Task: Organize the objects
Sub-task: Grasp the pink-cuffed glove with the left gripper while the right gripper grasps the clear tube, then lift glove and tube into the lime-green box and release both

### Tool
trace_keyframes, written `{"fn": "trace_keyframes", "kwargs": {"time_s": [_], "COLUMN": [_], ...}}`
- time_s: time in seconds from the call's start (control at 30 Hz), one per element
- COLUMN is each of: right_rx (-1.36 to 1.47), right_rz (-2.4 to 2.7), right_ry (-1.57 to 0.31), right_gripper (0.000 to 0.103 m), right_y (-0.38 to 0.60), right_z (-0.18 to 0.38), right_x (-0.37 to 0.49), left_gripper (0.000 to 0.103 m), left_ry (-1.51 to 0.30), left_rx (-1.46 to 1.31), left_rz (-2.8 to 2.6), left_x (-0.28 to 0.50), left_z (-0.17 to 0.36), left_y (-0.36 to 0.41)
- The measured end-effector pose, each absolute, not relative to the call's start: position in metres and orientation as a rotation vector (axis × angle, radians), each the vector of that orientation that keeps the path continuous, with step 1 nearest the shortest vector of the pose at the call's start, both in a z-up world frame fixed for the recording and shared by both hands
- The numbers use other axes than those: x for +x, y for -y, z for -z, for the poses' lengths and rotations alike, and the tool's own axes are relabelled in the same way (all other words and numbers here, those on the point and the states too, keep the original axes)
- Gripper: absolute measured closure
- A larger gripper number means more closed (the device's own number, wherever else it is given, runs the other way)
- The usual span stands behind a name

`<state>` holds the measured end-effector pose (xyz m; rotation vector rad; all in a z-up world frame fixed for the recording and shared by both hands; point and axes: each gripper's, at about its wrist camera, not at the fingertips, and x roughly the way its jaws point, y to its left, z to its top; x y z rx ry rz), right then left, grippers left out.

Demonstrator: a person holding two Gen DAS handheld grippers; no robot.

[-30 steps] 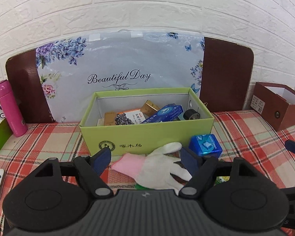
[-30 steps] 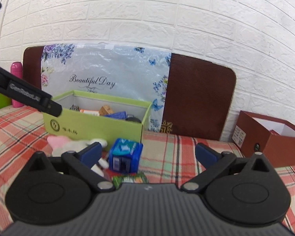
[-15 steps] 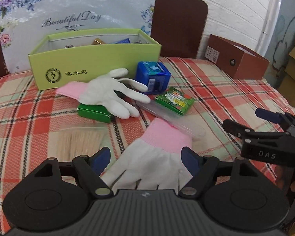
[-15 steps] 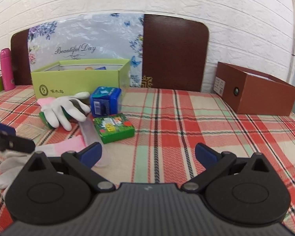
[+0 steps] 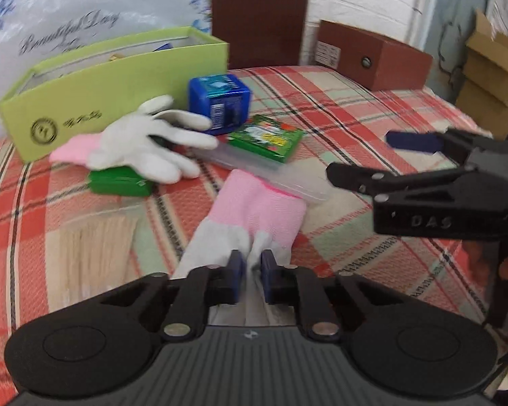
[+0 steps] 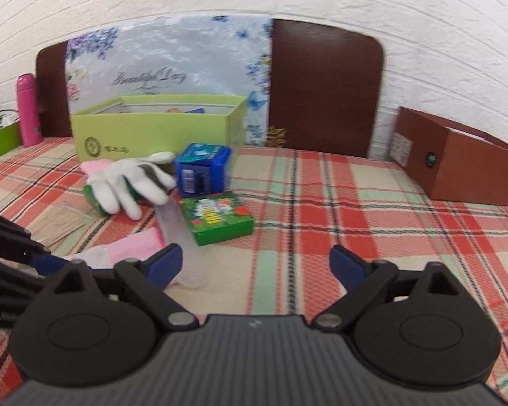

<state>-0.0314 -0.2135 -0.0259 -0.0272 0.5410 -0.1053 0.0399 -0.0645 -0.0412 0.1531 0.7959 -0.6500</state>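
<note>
At the bottom centre of the left view, the left claw (image 5: 252, 275) is closing on the near glove (image 5: 250, 216), whose pink cuff points up-frame toward the green box (image 5: 118, 84); the right claw (image 6: 255, 264), closing on nothing, hovers lower right.

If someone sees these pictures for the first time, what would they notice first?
Probably the left gripper, its jaws closing on the near glove at the front of the plaid cloth. Behind it, a second glove lies over a green tin before the lime box.
</note>
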Motion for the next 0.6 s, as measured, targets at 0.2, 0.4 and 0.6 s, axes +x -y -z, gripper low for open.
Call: {"fn": "trace_keyframes", "kwargs": {"time_s": [0.2, 0.4, 0.6], "right_rx": [-0.061, -0.05, 0.0], "right_rz": [-0.046, -0.063, -0.049], "right_ry": [-0.61, -0.671, -0.702], "right_gripper": [0.043, 0.074, 0.075], "right_y": [0.19, 0.188, 0.202], "right_z": [0.041, 0.052, 0.048], "right_x": [0.007, 0.01, -0.033], "left_gripper": [0.09, 0.079, 0.031], "left_ry": [-0.805, -0.768, -0.744], "left_rx": [0.083, 0.085, 0.127], "left_rz": [0.622, 0.58, 0.529], "left_x": [0.029, 0.028, 0.038], "left_z": [0.042, 0.037, 0.04], "left_y": [0.043, 0.039, 0.04]}}
